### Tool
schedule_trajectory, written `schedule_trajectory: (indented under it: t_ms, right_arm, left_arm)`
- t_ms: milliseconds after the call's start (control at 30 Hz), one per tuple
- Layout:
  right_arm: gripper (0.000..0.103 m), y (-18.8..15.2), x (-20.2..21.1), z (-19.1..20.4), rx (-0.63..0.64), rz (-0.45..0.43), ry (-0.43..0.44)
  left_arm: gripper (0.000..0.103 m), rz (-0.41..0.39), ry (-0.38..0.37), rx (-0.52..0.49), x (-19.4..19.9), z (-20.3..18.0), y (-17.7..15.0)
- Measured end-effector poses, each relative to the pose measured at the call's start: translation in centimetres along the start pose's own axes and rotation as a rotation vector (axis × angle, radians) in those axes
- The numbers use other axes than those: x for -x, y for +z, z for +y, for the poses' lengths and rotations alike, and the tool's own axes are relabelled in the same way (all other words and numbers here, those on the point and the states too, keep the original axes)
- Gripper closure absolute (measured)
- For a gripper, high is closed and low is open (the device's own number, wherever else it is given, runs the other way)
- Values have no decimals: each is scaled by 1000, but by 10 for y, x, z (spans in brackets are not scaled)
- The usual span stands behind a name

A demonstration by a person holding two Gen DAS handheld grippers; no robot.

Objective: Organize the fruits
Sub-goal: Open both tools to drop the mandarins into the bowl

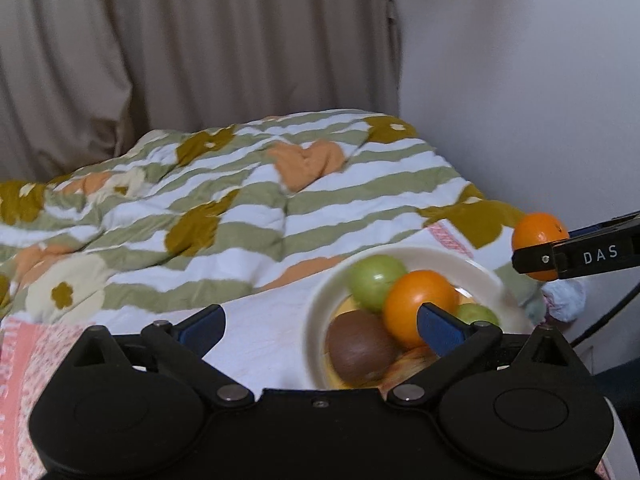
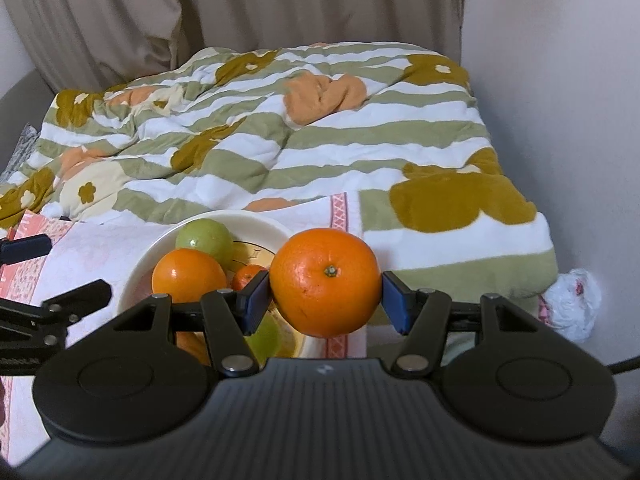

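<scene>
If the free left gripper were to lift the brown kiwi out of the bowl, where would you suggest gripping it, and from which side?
Grip the kiwi across its narrow middle, coming from above. It lies lengthwise low in the bowl, with an orange crowding one side and the rim close on the other, so a sideways approach looks blocked. The left gripper is wide open.

left hand-held gripper (image 1: 320, 326): jaws wide apart, empty | right hand-held gripper (image 2: 324, 300): clamped on orange (image 2: 325, 282)
</scene>
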State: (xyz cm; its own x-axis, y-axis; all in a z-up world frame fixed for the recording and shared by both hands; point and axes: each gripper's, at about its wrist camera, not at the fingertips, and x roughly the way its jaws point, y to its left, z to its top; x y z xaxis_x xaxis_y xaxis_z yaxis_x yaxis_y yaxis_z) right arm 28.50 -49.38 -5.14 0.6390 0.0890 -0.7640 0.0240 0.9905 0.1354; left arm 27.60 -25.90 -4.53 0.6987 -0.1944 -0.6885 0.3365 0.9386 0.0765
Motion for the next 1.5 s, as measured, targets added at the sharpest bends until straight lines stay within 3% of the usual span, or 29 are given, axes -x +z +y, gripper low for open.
schedule_trajectory:
  t_ms: [333,500,633,700,733,1033,1500]
  right_arm:
    - [28,-3,-31,7,15,-14,82]
    - [26,-6,-36,11,47,-45,74]
    - [18,-5,-31,16,84,-54,54]
    - [8,-8,-28,17,100,-58,18]
    - [0,-9,-25,17,95,-68,4]
    - [0,-10,10,9,66,-113,0]
    - [0,-44,120,31,96,-198,-34]
  left_arm:
    - [0,29,76,70,12,31,-17]
    - [0,38,102,88,20,41,-26]
    - [0,42,116,106,23,47,-31]
    - [0,42,119,112,25,48,-31]
    - [0,41,118,115,26,48,-31]
    - [0,-1,104,101,46,36,-30]
    - [0,-110,118,93,126,13,-38]
